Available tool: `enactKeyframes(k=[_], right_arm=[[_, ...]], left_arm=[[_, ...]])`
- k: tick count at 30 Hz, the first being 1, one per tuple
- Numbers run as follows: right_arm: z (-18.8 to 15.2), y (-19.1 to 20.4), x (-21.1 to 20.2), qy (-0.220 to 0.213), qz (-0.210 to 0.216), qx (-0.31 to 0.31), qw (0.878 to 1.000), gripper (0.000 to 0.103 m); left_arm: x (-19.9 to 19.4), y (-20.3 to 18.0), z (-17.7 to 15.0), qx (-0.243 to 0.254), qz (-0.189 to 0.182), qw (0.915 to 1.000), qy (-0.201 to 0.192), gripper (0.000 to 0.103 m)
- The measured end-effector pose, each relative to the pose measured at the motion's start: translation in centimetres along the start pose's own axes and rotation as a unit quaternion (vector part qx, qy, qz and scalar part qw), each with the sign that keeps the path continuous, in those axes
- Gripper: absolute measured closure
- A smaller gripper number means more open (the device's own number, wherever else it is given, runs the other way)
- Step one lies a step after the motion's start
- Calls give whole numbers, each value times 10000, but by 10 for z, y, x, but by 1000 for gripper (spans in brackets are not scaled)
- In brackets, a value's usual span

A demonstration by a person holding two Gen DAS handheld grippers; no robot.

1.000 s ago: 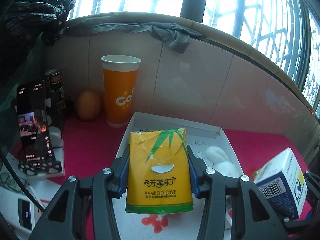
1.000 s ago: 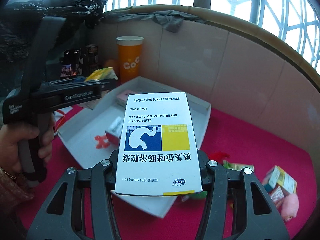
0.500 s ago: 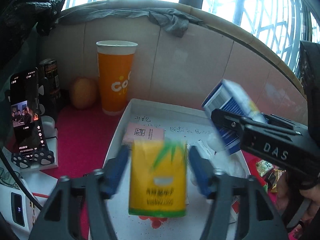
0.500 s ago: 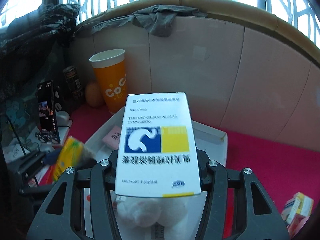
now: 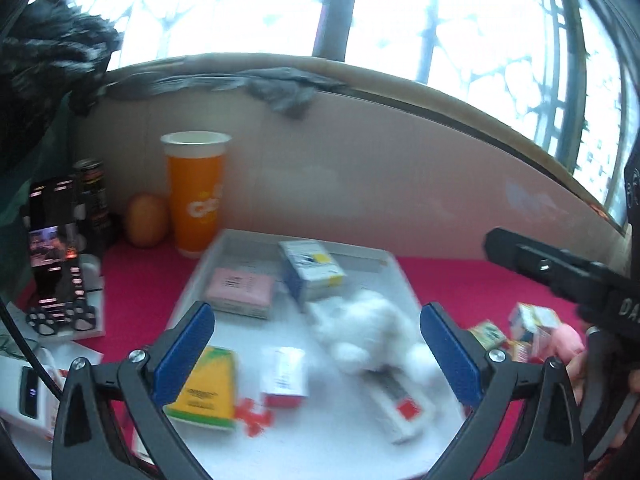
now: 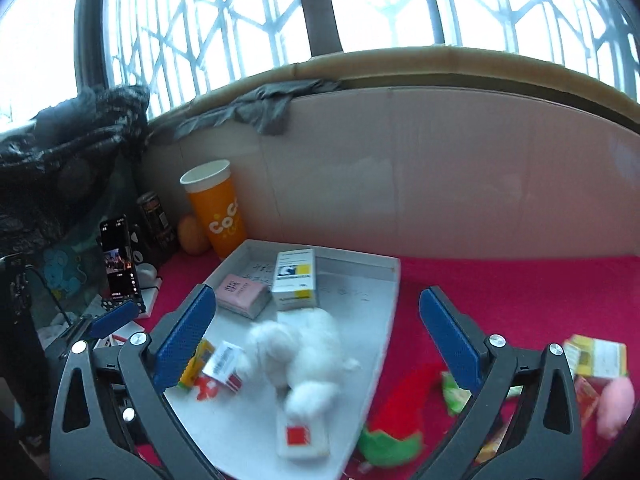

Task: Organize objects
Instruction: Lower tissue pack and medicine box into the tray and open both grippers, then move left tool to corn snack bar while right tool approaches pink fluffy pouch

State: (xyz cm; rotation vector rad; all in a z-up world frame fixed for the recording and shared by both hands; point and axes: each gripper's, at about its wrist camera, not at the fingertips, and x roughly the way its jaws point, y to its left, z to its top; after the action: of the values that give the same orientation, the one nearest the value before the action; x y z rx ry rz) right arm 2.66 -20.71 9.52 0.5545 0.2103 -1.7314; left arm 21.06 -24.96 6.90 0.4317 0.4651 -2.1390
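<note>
A white tray lies on the red cloth. Inside it, the yellow tissue pack rests at the front left and the blue-and-white medicine box at the back, next to a pink pack and a white plush toy. My left gripper hangs above the tray's near end, jaws opening wide, no thing between the pads. My right gripper hovers over the same tray, jaws also opening, free of the medicine box beyond it.
An orange paper cup, an orange fruit, a dark can and a phone on a stand crowd the back left. Small boxes, a pink toy and a red-green plush lie right of the tray.
Both grippers opened and let go: the yellow pack now lies in the tray's front left, the medicine box at its back. Both grippers drew back from the tray.
</note>
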Motion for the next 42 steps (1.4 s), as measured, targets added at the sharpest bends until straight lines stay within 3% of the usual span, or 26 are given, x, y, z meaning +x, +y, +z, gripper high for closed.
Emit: enactKeyframes(k=[4,9,15,18,22,25,29,34,35,36,39,41,42], right_arm=[[-16,-45,-44,-187,-291,370,9987,0],[-47,-121,-89,-284,-1117,887,9894,0],[-95,-223,-126,-77,-2274,1838,9563,0],[-114,-260,-134,76,-2568,2275,9393,0],[-128,-284,-132,248,-2606,2546,9309,0],[-130,-292,-121,466,-2494,2440,9360,0],[-124,-290,-94,1052,-2415,1765,9484,0],[-119,-282,-48,1488,-2411,1104,9526,1],[-118,-283,-41,1540,-2411,1066,9523,7],[-118,-284,-36,1624,-2378,1071,9516,20],[-117,-285,-31,1665,-2297,1073,9529,38],[-117,-285,-32,1651,-2275,1046,9540,42],[-116,-285,-32,1658,-2285,1033,9537,42]], left_arm=[[2,-40,-11,304,-512,9980,204,0],[16,-90,-31,804,-835,9914,607,0],[39,-151,-55,1474,-1071,9762,1178,0],[50,-179,-69,1501,-1372,9671,1529,0],[70,-213,-85,1472,-1957,9490,1984,0],[86,-229,-93,1666,-1805,9447,2170,0],[102,-239,-96,1648,-1692,9427,2355,0],[116,-246,-95,1637,-1651,9410,2460,0],[119,-247,-94,1671,-1612,9406,2479,0],[123,-248,-94,1699,-1571,9403,2497,1],[129,-251,-92,1802,-1511,9413,2423,11],[131,-254,-89,1905,-1437,9423,2348,34],[133,-255,-88,1974,-1363,9429,2310,40]])
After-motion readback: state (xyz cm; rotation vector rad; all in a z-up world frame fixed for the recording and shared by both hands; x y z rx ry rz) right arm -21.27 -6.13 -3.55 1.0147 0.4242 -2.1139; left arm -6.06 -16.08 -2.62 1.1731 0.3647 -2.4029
